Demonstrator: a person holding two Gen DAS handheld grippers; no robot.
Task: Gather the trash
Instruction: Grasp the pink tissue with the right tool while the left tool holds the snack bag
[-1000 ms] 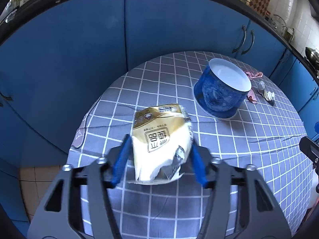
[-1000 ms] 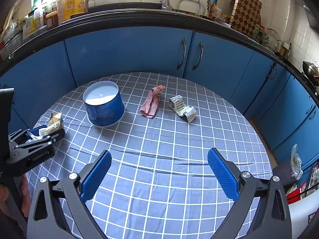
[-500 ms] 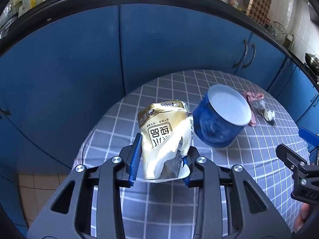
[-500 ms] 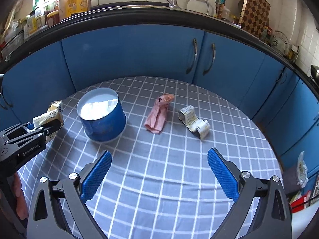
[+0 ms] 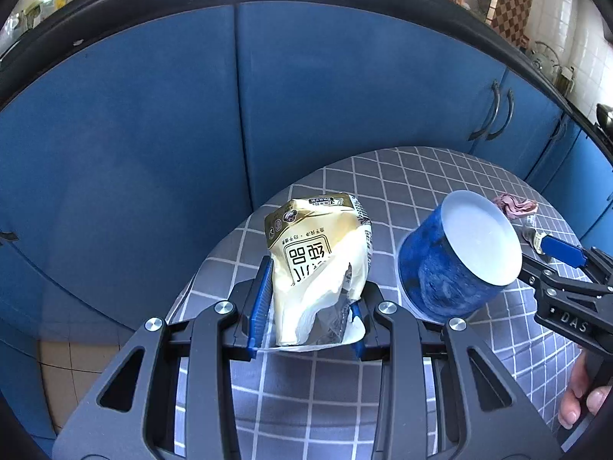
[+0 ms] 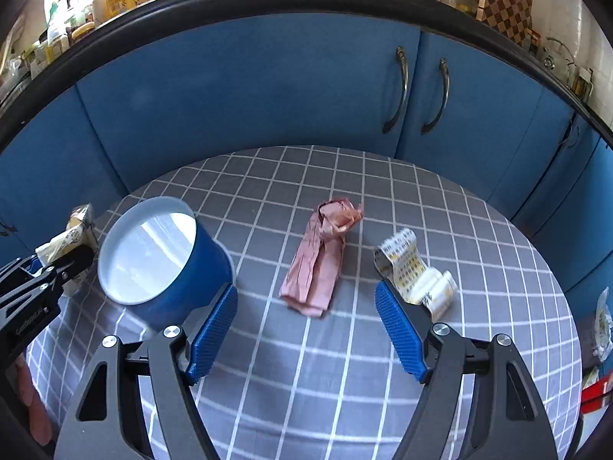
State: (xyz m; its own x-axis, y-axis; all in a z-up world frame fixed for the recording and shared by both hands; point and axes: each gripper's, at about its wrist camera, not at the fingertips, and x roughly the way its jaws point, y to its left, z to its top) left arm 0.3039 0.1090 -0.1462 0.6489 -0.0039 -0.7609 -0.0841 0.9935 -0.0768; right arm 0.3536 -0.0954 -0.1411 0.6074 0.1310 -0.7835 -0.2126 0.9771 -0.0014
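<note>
My left gripper (image 5: 306,306) is shut on a gold and white snack bag (image 5: 318,264), held above the table to the left of the blue bin (image 5: 456,257). In the right wrist view the same bag (image 6: 74,235) and left gripper (image 6: 49,268) show at the left edge, beside the blue bin (image 6: 161,260). My right gripper (image 6: 306,318) hovers over the table with its jaws closing, and nothing is pressed between them. A crumpled pink wrapper (image 6: 320,257) lies just ahead between the fingers. A curled printed wrapper (image 6: 413,272) lies by the right fingertip.
The round table wears a grey checked cloth (image 6: 306,375). Blue cabinet doors (image 6: 268,96) curve close behind it. A bag with packaging (image 6: 601,322) sits beyond the table's right edge. A hand (image 5: 578,402) holds the right gripper's handle.
The left gripper shut on the snack bag and lifted it off the cloth. The right gripper moved forward and lower toward the pink wrapper, and its jaws narrowed.
</note>
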